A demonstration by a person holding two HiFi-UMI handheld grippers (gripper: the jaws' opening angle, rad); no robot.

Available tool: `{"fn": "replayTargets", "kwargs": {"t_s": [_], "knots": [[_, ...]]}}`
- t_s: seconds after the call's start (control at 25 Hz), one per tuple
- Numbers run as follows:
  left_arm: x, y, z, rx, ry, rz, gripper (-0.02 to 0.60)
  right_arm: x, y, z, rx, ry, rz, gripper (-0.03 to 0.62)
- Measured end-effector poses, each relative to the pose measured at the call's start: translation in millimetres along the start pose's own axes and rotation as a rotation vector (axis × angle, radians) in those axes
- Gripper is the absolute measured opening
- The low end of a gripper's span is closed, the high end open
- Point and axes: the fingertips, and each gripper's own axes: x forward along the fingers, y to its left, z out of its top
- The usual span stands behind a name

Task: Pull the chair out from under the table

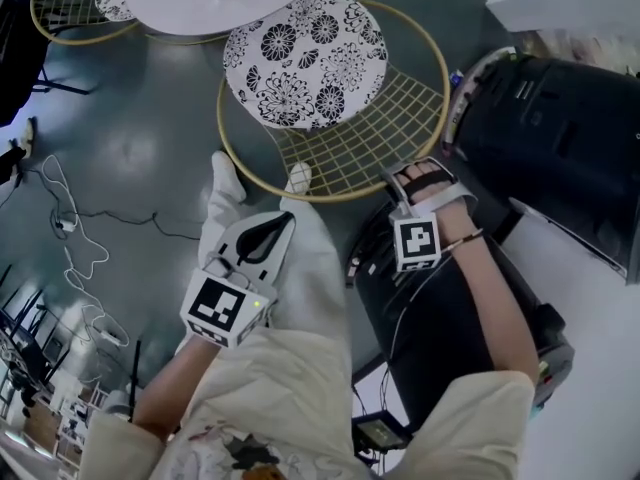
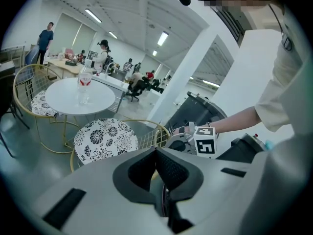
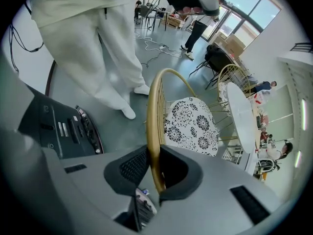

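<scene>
Right gripper [image 3: 153, 174] jaws clamp chair [image 1: 305, 58] back rim [image 3: 154, 126], a hold to drag by. Seat touches table [image 1: 170, 3] edge. Left gripper [image 2: 157, 156] jaws together, empty, idle.

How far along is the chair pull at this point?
Done: the right tool is shut on the chair at its gold rim. In hand: the pull. In the head view most of the chair shows clear of the table, with only its far edge at the tabletop. Left: draw it fully free, then let go. The left tool is shut and empty, taking no part.
</scene>
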Motion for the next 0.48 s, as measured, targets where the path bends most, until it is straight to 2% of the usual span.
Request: {"fn": "replayTargets", "kwargs": {"t_s": [0.2, 0.48], "knots": [[-5, 36, 19, -0.02, 0.023, -0.03, 0.002, -1, -6, 1, 0.003, 0.04, 0.079, 0.066], [-4, 82, 43, -0.041, 0.056, -0.064, 0.003, -1, -14, 2, 0.016, 0.075, 0.137, 0.066]]}}
